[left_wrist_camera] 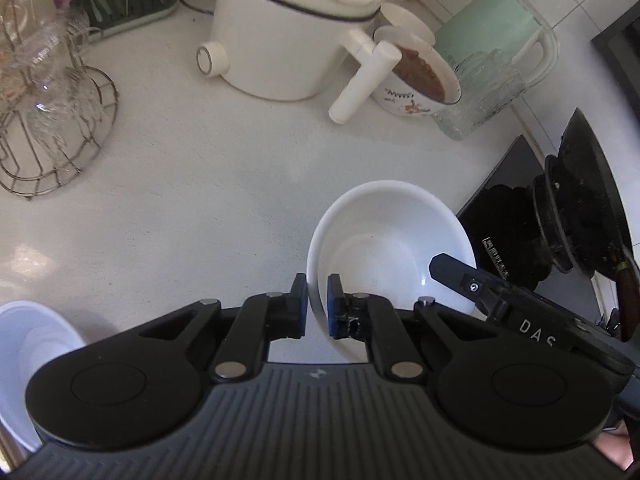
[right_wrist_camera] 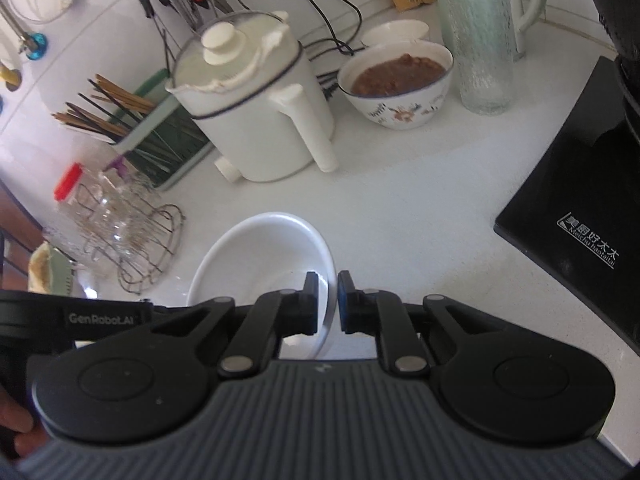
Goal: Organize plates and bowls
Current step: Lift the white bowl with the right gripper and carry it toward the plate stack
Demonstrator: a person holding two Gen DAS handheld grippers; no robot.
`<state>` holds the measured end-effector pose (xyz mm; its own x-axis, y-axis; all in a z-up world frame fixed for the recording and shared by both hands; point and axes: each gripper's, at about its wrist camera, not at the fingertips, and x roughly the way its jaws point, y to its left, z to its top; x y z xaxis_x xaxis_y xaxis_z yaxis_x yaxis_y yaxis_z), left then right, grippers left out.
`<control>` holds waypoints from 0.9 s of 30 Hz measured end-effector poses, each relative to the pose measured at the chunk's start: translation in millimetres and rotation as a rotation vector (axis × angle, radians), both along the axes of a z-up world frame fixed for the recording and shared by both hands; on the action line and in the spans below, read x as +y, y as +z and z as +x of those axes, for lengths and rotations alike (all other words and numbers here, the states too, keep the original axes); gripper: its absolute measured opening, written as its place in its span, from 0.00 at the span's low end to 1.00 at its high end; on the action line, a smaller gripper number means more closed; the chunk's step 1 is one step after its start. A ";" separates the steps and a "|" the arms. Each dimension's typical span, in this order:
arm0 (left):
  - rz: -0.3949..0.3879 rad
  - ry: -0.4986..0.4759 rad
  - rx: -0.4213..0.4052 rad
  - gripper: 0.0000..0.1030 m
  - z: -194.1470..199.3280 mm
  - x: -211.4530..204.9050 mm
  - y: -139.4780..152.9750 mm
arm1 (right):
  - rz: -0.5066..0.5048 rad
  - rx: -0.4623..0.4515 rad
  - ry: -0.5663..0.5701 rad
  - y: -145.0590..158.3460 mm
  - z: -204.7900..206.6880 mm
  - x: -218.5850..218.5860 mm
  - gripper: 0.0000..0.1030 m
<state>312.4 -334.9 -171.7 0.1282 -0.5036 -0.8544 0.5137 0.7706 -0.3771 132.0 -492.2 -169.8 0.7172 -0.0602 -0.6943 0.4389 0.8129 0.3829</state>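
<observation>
A plain white bowl [left_wrist_camera: 384, 232] hangs tilted a little above the white counter [left_wrist_camera: 200, 200], held from two sides. My left gripper [left_wrist_camera: 317, 292] is shut on its left rim, one pad inside and one outside. In the right wrist view my right gripper [right_wrist_camera: 329, 292] is shut on the right rim of the same bowl [right_wrist_camera: 260, 256]. The right gripper's finger [left_wrist_camera: 452, 268] shows at the bowl's far side in the left wrist view. The left gripper's body [right_wrist_camera: 100, 316] shows at the left edge of the right wrist view. Another white bowl [left_wrist_camera: 28, 344] sits at the lower left.
A white kettle [left_wrist_camera: 280, 40] stands behind, with a patterned bowl of brown food [left_wrist_camera: 420, 76] and a ribbed glass jug [left_wrist_camera: 488, 80] beside it. A wire rack of glasses [left_wrist_camera: 52, 120] is at the left. A black stove [right_wrist_camera: 580, 220] lies on the right, and a chopstick holder [right_wrist_camera: 152, 128] stands at the back left.
</observation>
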 end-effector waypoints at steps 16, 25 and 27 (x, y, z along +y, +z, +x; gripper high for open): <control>-0.022 -0.009 -0.125 0.10 -14.3 41.8 65.9 | 0.014 -0.075 0.013 47.3 -9.2 29.5 0.14; -0.010 0.081 -0.102 0.10 -8.4 79.2 64.4 | 0.010 -0.064 0.096 44.6 9.5 55.1 0.14; -0.010 0.103 -0.104 0.10 -7.4 88.5 65.1 | 0.012 -0.062 0.118 44.2 14.3 60.6 0.14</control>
<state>304.9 -246.4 -106.6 0.2674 -0.4918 -0.8286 0.4688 0.8177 -0.3341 146.3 -431.6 -125.6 0.7606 0.0352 -0.6482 0.3154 0.8527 0.4165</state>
